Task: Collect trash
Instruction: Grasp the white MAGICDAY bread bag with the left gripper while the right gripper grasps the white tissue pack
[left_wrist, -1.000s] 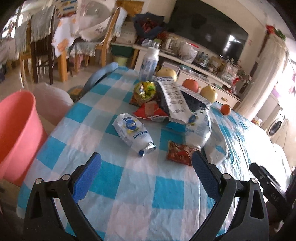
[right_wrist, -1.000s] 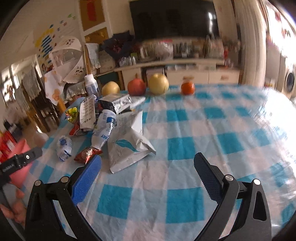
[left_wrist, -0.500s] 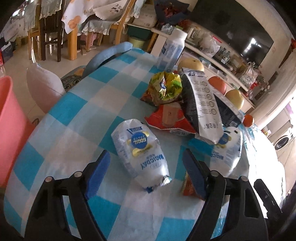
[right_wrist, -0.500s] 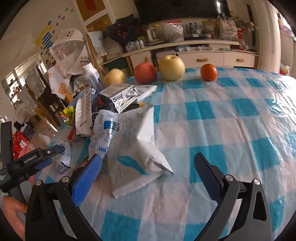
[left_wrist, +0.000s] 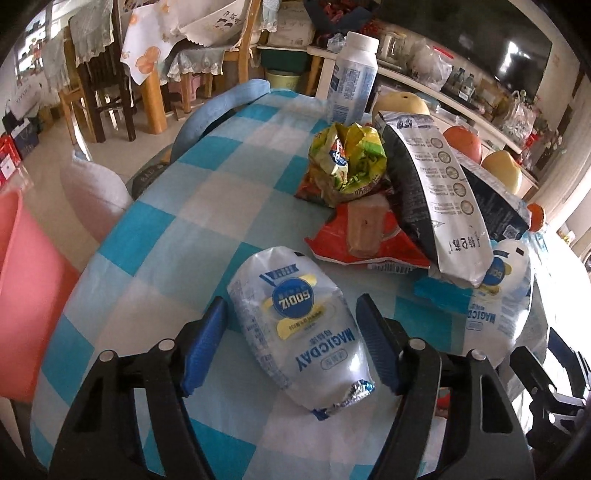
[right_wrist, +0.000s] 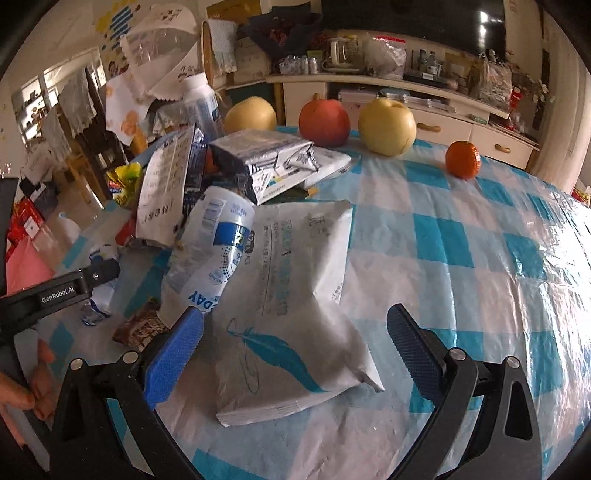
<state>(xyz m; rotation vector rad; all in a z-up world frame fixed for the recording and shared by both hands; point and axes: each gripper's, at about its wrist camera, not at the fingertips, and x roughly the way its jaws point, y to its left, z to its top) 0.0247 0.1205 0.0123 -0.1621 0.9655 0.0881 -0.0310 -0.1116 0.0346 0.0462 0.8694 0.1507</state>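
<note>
**Trash wrappers bracketed by both grippers**

Trash is piled on the blue-and-white checked surface (left_wrist: 177, 206). A white MAGICDAY pouch (left_wrist: 299, 325) lies flat between the blue pads of the left gripper (left_wrist: 291, 347). The jaws have just been closing; narrow gaps to the pouch are seen on both sides, so no clamp is shown. A second earlier the pouch was seen far ahead and the jaws stood much wider; half a second earlier the pouch was already framed, with looser gaps.

Behind the pouch a red wrapper (left_wrist: 365, 240), a crumpled yellow-green bag (left_wrist: 347, 162) and a long dark-and-silver bag (left_wrist: 436, 195) are stacked touching. A white bottle (left_wrist: 354, 81) stands upright behind them. A pink bin (left_wrist: 26, 266) is seen at the left, off the surface edge.

The right gripper (right_wrist: 295, 350) is held apart, nothing pressed. A large white feather-print bag (right_wrist: 295, 314) lies between its pads, nearer the left pad. This bag was seen well ahead a second earlier and now fills the gap. A second MAGICDAY pouch (right_wrist: 210, 251) is leaned on the bag's upper left. A folded silver bag (right_wrist: 269, 162) is seen behind. Two yellow fruits (right_wrist: 388, 125), a red fruit (right_wrist: 325, 122) and an orange (right_wrist: 461, 158) are lined along the far edge. A hand (right_wrist: 22, 391) is visible at lower left.
</note>
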